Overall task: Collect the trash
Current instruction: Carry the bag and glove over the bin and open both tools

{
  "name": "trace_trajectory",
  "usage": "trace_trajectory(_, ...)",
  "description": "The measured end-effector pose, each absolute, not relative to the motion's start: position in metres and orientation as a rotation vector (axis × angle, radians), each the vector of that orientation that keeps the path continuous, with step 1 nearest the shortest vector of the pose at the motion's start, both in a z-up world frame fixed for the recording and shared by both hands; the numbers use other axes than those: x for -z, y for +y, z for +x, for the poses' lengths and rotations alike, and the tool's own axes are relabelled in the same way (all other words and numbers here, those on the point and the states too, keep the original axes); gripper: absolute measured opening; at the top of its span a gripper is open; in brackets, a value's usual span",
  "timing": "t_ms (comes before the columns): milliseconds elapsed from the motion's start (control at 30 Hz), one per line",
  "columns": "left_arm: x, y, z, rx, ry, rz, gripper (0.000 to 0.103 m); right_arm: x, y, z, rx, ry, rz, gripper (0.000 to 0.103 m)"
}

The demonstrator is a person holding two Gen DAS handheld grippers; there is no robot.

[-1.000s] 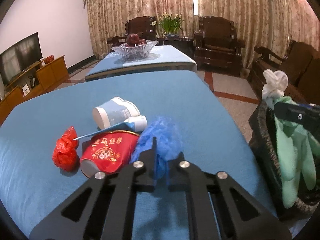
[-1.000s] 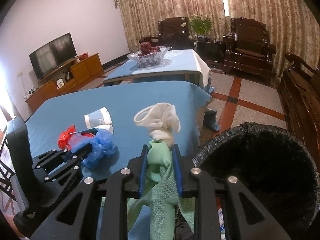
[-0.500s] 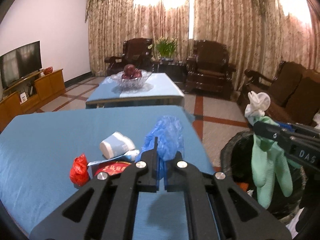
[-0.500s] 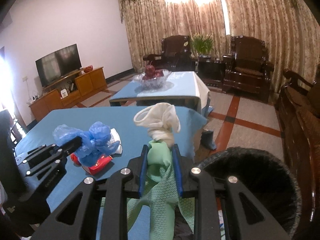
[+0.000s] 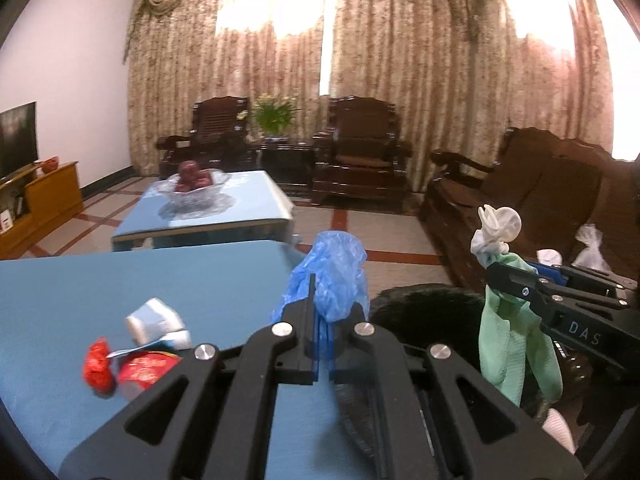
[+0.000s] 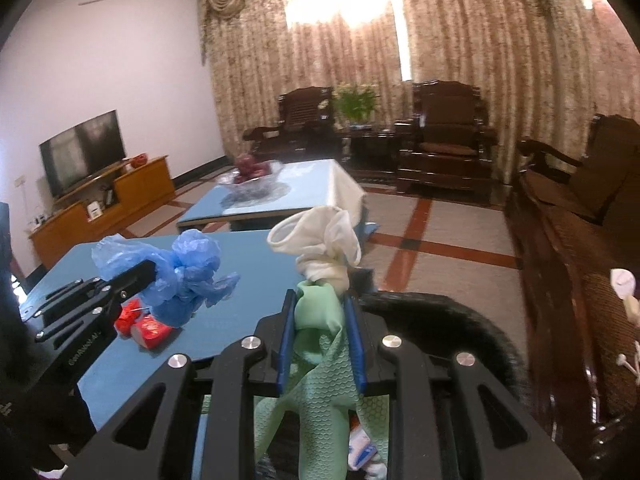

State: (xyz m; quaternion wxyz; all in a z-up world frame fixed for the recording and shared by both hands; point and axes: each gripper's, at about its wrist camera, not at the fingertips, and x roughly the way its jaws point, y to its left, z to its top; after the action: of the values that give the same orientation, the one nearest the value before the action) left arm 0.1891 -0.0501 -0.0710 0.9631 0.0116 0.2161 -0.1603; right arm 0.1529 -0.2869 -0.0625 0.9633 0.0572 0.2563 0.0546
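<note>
**Two pieces in hand, several more left on the table**

The left gripper (image 5: 320, 312) is pinching a crumpled blue plastic bag (image 5: 334, 276), lifted above the near corner of the blue table (image 5: 100, 292), on the side toward the trash bin (image 6: 472, 320). The right gripper (image 6: 320, 332) is pressed onto a green rubber glove (image 6: 324, 364) with a white cloth (image 6: 320, 240) bunched at its top; the glove fingers hang down over the mouth of the bin. The bin has a black liner, and some small white and red scraps seem to lie already inside it, below the glove.

On the table, well away from the bin, there remain a red cup (image 5: 146, 368) lying on its side, a red crumpled wrapper (image 5: 96, 370) just beside it, and a white and blue paper cup (image 5: 154, 318) behind them.

My judgement: the task is about at the middle. Both held pieces are not yet released, the glove being nearer to the drop, and at least three pieces are left to pick.
</note>
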Motion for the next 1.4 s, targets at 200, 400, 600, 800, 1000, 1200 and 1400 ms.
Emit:
trace_trajectory(200,0.077,-0.098,0.196,0.416,0.447,0.035,0.002,0.066,-0.327,0.145,-0.024,0.517,0.127,0.024)
trace_trajectory(400,0.090,-0.134,0.205,0.482,0.483,0.045,0.002,0.084,-0.361,0.147,0.036,0.540,0.151,0.024)
trace_trajectory(600,0.110,-0.161,0.218,0.501,0.530,0.062,0.002,0.108,-0.384,0.150,0.064,0.571,0.162,0.024)
trace_trajectory(800,0.122,-0.175,0.226,0.560,0.565,0.068,0.010,0.122,-0.392,0.157,0.091,0.570,0.174,0.044)
trace_trajectory(1000,0.118,-0.159,0.224,0.547,0.538,0.052,0.060,0.121,-0.396,0.149,0.191,0.557,0.158,0.085)
trace_trajectory(1200,0.105,-0.114,0.222,0.462,0.490,0.071,0.080,0.113,-0.391,0.144,0.191,0.519,0.184,0.097)
trace_trajectory(1400,0.095,-0.050,0.213,0.341,0.464,0.052,0.084,0.105,-0.363,0.151,0.125,0.508,0.182,0.097)
